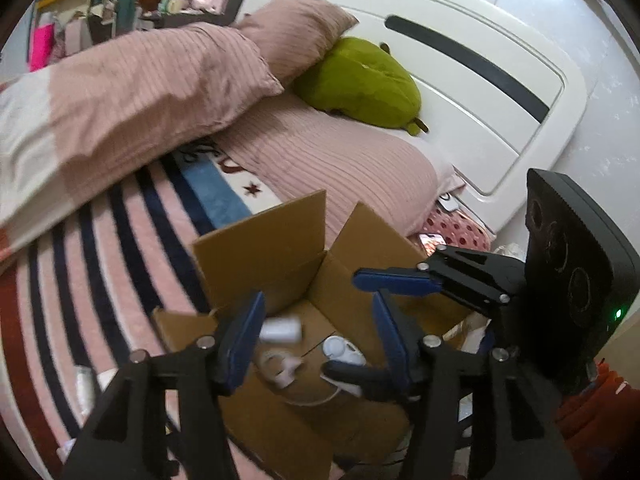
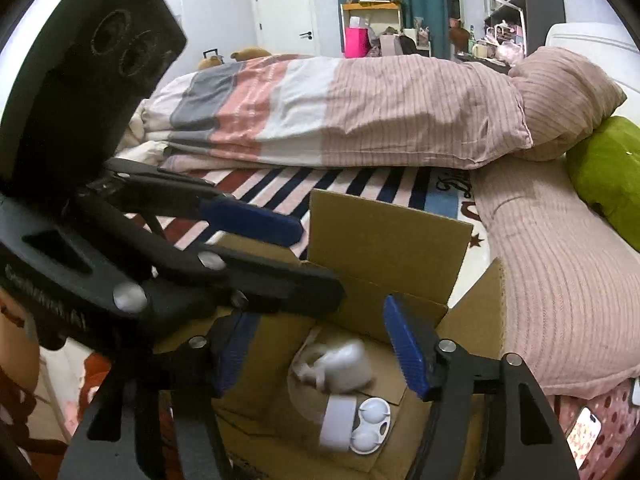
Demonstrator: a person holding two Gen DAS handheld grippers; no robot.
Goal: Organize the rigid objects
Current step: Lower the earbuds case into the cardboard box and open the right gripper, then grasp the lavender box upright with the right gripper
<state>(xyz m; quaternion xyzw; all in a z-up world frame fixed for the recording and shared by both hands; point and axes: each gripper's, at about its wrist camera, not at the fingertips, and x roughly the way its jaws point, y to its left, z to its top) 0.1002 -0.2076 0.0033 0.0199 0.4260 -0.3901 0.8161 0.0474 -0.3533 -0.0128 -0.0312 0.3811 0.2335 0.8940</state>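
An open cardboard box point(image 1: 260, 252) point(image 2: 384, 236) stands on the striped blanket with its flaps up. In it lie a small white cylinder point(image 1: 280, 330), blurred, a white two-cup lens case point(image 1: 340, 350) point(image 2: 370, 424), a white cable with a plug point(image 1: 280, 368) and a blurred white lump point(image 2: 336, 364). My left gripper point(image 1: 320, 336) hangs open over the box, its pads touching nothing. My right gripper point(image 2: 320, 352) is open over the same box, also with nothing between its pads. Each gripper shows in the other's view, one blue finger point(image 1: 396, 280) point(image 2: 252, 216) reaching over the box.
The box sits near the bed's edge. A folded pink quilt point(image 2: 400, 112), a pillow point(image 1: 296, 32) and a green plush point(image 1: 360, 80) lie behind it, against a white headboard point(image 1: 460, 80). A phone point(image 2: 584, 432) rests on the dotted cloth to the right. A white item point(image 1: 84, 384) lies on the blanket.
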